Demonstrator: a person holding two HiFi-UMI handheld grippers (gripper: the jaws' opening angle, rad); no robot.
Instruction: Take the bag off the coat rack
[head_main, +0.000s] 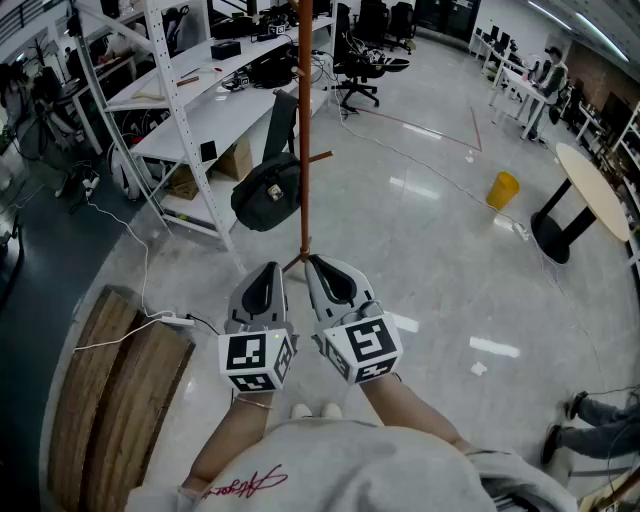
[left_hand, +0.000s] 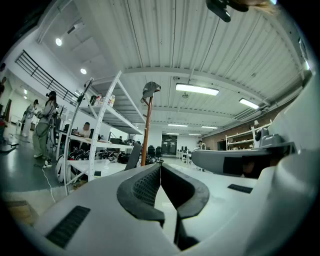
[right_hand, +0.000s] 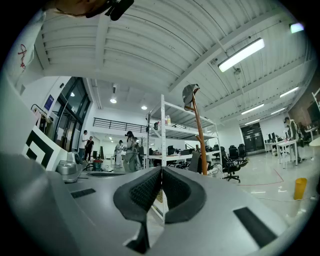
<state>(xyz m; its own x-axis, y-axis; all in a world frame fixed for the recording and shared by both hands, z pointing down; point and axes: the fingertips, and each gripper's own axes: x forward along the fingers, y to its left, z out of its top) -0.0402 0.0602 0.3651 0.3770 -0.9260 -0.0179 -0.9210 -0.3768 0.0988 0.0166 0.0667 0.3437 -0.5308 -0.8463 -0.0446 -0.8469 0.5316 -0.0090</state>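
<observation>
A dark bag (head_main: 267, 196) hangs by its strap (head_main: 283, 118) from a peg on the orange-brown coat rack pole (head_main: 304, 130), on the pole's left side. Both grippers are held low, near the pole's foot. My left gripper (head_main: 270, 268) and right gripper (head_main: 318, 262) sit side by side, both shut with nothing between the jaws. In the left gripper view the shut left gripper (left_hand: 161, 167) points at the pole (left_hand: 146, 131), which has a cap (left_hand: 150, 91) on top. The right gripper view shows the shut right gripper (right_hand: 161, 170), the pole (right_hand: 199, 134) and the bag's strap (right_hand: 195, 161).
A white shelving unit (head_main: 185, 105) full of gear stands left of the rack. A wooden bench (head_main: 110, 385) lies at the near left, with a cable and power strip (head_main: 172, 319) beside it. Office chairs (head_main: 358, 70), a yellow bin (head_main: 503, 188) and a round table (head_main: 590, 190) stand farther off. People are at the room's edges.
</observation>
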